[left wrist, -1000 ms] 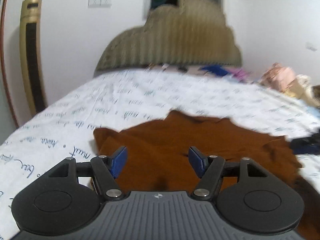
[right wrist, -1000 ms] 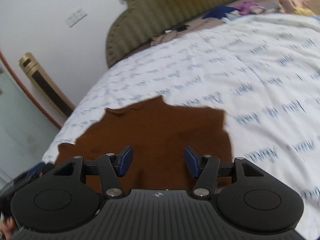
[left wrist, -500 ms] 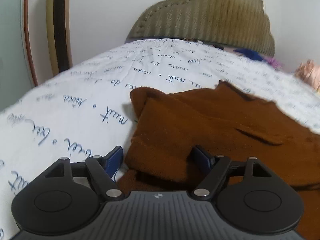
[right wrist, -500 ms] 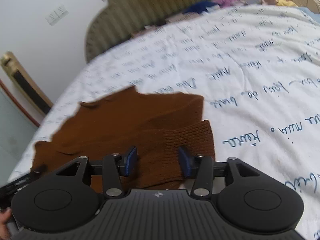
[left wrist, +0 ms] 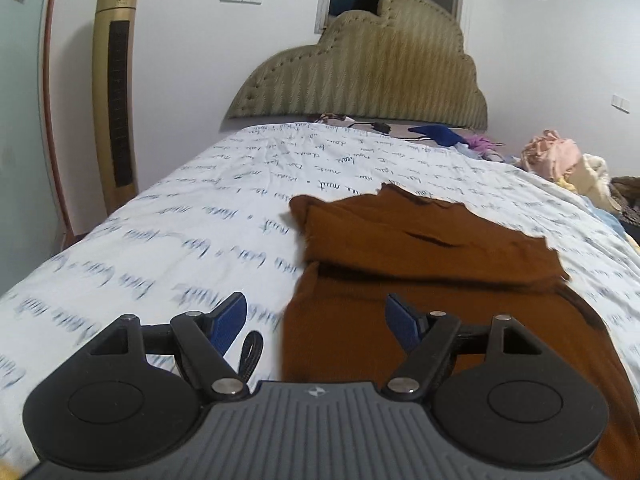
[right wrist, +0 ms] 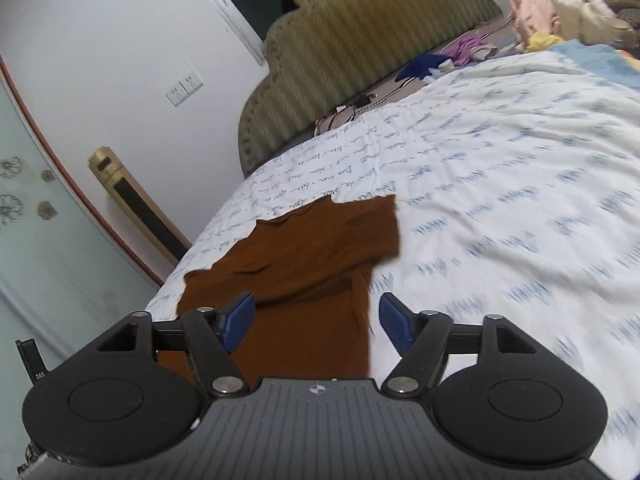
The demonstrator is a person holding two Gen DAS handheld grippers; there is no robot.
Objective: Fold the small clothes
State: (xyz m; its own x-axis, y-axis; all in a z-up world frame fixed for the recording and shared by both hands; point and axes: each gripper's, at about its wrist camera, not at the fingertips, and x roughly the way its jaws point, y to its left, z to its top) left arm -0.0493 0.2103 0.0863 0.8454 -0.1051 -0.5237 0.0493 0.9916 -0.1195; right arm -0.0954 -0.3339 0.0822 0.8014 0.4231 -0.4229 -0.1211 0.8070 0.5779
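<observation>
A brown knit garment point(left wrist: 420, 264) lies on the white bed sheet, its far part folded over the near part; it also shows in the right wrist view point(right wrist: 312, 264). My left gripper point(left wrist: 316, 320) is open and empty, above the garment's near left edge. My right gripper point(right wrist: 316, 316) is open and empty, above the garment's near right edge. Neither touches the cloth.
The bed sheet point(left wrist: 180, 248) has blue script print. A padded headboard point(left wrist: 372, 76) stands at the far end with small clothes below it. A pile of pink and cream clothes point(right wrist: 560, 4) sits at the far right. A gold tower fan point(left wrist: 114, 92) stands left of the bed.
Both grippers have risen and pulled back from the garment's near edge. The right gripper's jaws have opened wider. The garment now lies with a fold across it.
</observation>
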